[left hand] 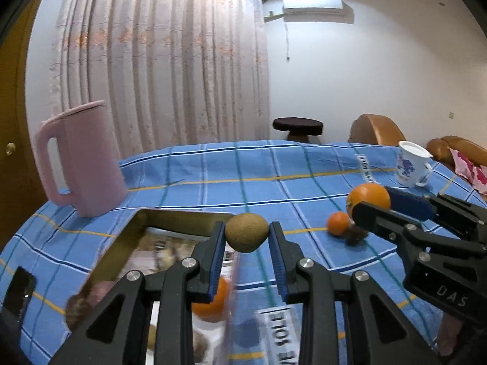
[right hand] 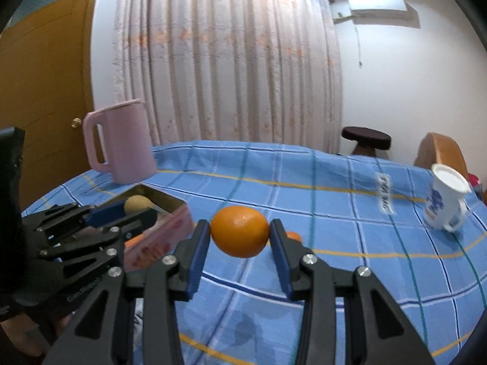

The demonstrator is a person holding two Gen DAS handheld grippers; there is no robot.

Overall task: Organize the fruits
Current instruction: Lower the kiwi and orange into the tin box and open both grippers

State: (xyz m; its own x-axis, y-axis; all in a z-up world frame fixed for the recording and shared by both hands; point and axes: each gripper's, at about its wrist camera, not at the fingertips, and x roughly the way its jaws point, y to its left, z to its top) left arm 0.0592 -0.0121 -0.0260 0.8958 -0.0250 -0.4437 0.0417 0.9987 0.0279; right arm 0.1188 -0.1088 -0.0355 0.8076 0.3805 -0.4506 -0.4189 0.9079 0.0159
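My left gripper (left hand: 247,234) is shut on a brown kiwi (left hand: 247,232) and holds it above the near right edge of a gold tin box (left hand: 115,246). An orange (left hand: 217,302) lies inside the box, partly hidden by my fingers. My right gripper (right hand: 240,232) is shut on a large orange (right hand: 240,231) and holds it above the blue checked tablecloth (right hand: 334,213), to the right of the box (right hand: 170,222). In the left wrist view the right gripper (left hand: 373,203) shows with that orange (left hand: 369,196). A small orange (left hand: 338,223) lies on the cloth beside a dark fruit (left hand: 356,237).
A pink pitcher (left hand: 82,164) stands at the back left, behind the box. A white mug with blue print (left hand: 411,165) stands at the far right. A dark phone (left hand: 16,292) lies at the cloth's left edge. A stool (left hand: 296,127) and brown chairs stand beyond the table.
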